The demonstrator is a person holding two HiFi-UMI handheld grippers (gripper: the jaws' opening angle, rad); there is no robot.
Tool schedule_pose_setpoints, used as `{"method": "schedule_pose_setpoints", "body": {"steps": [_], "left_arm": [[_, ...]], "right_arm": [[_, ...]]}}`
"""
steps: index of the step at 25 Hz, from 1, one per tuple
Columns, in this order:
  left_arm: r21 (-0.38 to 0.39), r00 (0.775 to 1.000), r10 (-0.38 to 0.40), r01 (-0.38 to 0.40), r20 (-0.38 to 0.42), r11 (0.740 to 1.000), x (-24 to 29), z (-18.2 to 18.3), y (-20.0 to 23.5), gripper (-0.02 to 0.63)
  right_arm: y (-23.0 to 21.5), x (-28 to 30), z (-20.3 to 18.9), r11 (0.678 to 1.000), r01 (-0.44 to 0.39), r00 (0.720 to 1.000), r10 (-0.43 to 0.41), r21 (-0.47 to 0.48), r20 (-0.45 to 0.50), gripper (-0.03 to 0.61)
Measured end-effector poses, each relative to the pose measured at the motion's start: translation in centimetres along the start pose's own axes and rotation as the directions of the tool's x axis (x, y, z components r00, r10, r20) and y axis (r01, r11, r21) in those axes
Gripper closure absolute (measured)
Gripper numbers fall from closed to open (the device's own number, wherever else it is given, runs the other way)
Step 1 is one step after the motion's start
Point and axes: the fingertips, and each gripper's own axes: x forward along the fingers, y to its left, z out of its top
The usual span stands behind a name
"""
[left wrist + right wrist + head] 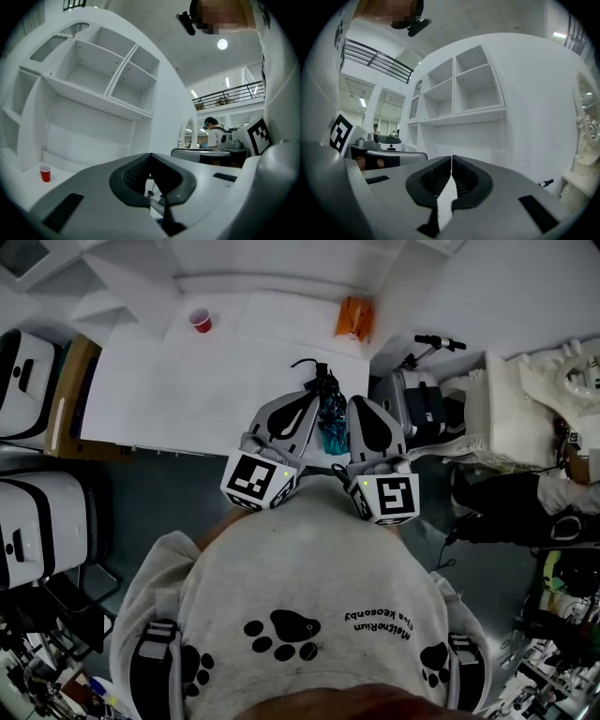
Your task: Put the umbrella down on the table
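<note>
The folded umbrella (pixel 330 421), dark with teal fabric, lies on the white table (pixel 187 390) near its front right corner, its black strap end pointing away from me. My left gripper (pixel 307 396) hovers just left of it and my right gripper (pixel 362 401) just right of it, both pointing level. In the left gripper view the left gripper (pixel 151 157) has its pads together with nothing between them; a sliver of the umbrella (pixel 158 219) shows below. In the right gripper view the right gripper (pixel 451 160) is shut and empty, with only the white wall beyond it.
A red cup (pixel 200 321) stands at the table's far side, also visible as the red cup (pixel 45 173) below the white shelf unit (pixel 93 75). An orange object (pixel 354 317) sits at the back right. A scooter (pixel 427 395) stands right of the table and white chairs (pixel 33 512) to its left.
</note>
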Motion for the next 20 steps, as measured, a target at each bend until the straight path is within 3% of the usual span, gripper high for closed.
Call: {"method": "schedule_pose_setpoints", "body": {"steps": [5, 20], "left_arm": [[-0.003, 1.000, 0.004, -0.004, 0.008, 1.000, -1.0, -1.0, 0.2, 0.597], [-0.018, 0.999, -0.030, 0.030, -0.022, 0.999, -2.0, -2.8, -0.1, 0.597]], "right_arm": [[1.0, -0.6, -1.8, 0.999, -0.010, 1.000, 0.011, 0.034, -0.016, 0.543], [2.3, -1.2, -4.2, 1.000, -0.008, 0.998, 0.008, 0.008, -0.058, 0.543]]}}
